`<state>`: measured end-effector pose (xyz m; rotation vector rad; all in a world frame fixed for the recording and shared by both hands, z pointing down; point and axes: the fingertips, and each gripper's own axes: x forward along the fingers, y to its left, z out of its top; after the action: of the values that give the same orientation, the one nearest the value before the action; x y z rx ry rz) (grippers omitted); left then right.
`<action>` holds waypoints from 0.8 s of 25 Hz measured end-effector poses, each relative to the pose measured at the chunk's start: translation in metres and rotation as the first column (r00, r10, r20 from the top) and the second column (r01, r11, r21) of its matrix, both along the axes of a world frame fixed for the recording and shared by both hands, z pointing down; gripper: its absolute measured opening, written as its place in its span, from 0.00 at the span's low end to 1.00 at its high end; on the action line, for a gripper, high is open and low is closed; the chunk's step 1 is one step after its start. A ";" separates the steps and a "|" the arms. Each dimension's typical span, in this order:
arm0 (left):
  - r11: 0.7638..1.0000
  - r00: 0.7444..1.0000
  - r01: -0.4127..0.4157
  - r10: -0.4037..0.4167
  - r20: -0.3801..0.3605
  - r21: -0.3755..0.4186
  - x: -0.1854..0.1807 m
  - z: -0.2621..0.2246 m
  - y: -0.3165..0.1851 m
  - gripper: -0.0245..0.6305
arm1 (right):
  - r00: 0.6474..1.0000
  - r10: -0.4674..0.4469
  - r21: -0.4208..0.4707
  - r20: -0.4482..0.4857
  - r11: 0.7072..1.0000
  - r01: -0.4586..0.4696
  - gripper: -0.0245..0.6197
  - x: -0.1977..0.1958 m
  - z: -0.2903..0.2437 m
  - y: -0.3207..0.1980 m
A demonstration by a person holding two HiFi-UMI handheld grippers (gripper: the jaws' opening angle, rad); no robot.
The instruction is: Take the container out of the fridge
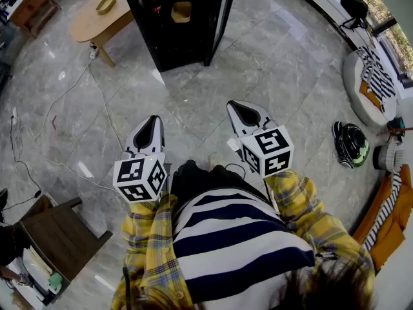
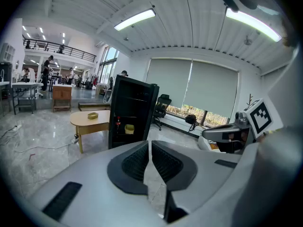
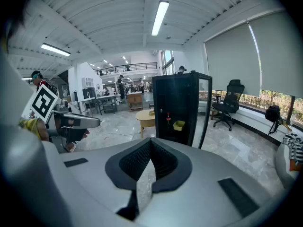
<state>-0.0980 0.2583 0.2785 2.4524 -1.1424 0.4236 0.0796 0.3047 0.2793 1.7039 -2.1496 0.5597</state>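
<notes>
A tall black fridge (image 1: 177, 18) stands ahead with its door (image 1: 219, 18) swung open. On a shelf inside sits a small yellow container (image 1: 181, 11), also seen as the yellow container (image 2: 129, 128) and the yellow container (image 3: 179, 125). A red bottle (image 3: 167, 117) stands left of it. My left gripper (image 1: 152, 125) and right gripper (image 1: 240, 110) are held low over the floor, well short of the fridge. Both are shut with nothing between the jaws. The left gripper (image 2: 150, 148) and right gripper (image 3: 150, 146) point toward the fridge.
A wooden table (image 1: 97, 19) with a yellow dish (image 1: 106, 4) stands left of the fridge. Cables (image 1: 64, 102) trail over the marble floor. A dark stool (image 1: 61, 234) is at lower left. A helmet (image 1: 350, 144) and a round striped seat (image 1: 373, 82) lie right.
</notes>
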 end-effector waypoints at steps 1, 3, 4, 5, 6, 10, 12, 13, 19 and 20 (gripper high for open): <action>1.000 1.000 0.003 -0.003 0.000 0.002 0.002 0.000 -0.001 0.09 | 1.000 -0.001 -0.001 0.000 1.000 0.001 0.08 0.003 0.000 -0.001; 1.000 1.000 0.010 -0.010 0.001 0.004 0.006 -0.001 -0.003 0.09 | 1.000 -0.004 -0.003 -0.001 1.000 0.004 0.08 0.008 0.001 -0.005; 1.000 1.000 0.015 -0.015 0.002 0.005 0.008 -0.001 -0.004 0.09 | 1.000 -0.007 -0.004 -0.001 1.000 0.007 0.08 0.010 0.002 -0.007; 1.000 1.000 0.019 -0.019 0.003 0.005 0.009 -0.001 -0.006 0.09 | 1.000 -0.010 -0.004 -0.002 1.000 0.010 0.08 0.012 0.003 -0.009; 1.000 1.000 0.024 -0.024 0.004 0.005 0.010 -0.001 -0.007 0.09 | 1.000 -0.014 -0.005 -0.003 1.000 0.014 0.08 0.013 0.003 -0.011; 0.999 0.999 0.046 -0.046 -0.003 0.013 0.016 -0.002 -0.014 0.09 | 1.000 -0.024 0.004 -0.009 1.000 0.024 0.08 0.020 0.006 -0.019; 0.998 0.998 0.059 -0.059 -0.008 0.014 0.018 -0.002 -0.016 0.09 | 0.999 -0.038 0.007 -0.014 0.999 0.038 0.08 0.021 0.008 -0.023; 0.998 0.998 0.064 -0.064 -0.008 0.012 0.019 -0.001 -0.016 0.09 | 0.999 -0.047 0.006 -0.017 0.999 0.047 0.08 0.022 0.009 -0.024; 0.997 0.997 0.080 -0.080 -0.013 -0.009 0.036 0.006 -0.019 0.09 | 0.996 -0.088 0.005 0.011 0.996 0.088 0.08 0.036 0.018 -0.032; 0.997 0.997 0.080 -0.081 -0.014 -0.010 0.040 0.007 -0.019 0.09 | 0.995 -0.095 0.003 0.017 0.996 0.095 0.08 0.039 0.020 -0.034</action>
<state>-0.0585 0.2391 0.2851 2.3879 -1.2253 0.3855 0.1182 0.2708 0.2996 1.5942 -2.2302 0.5471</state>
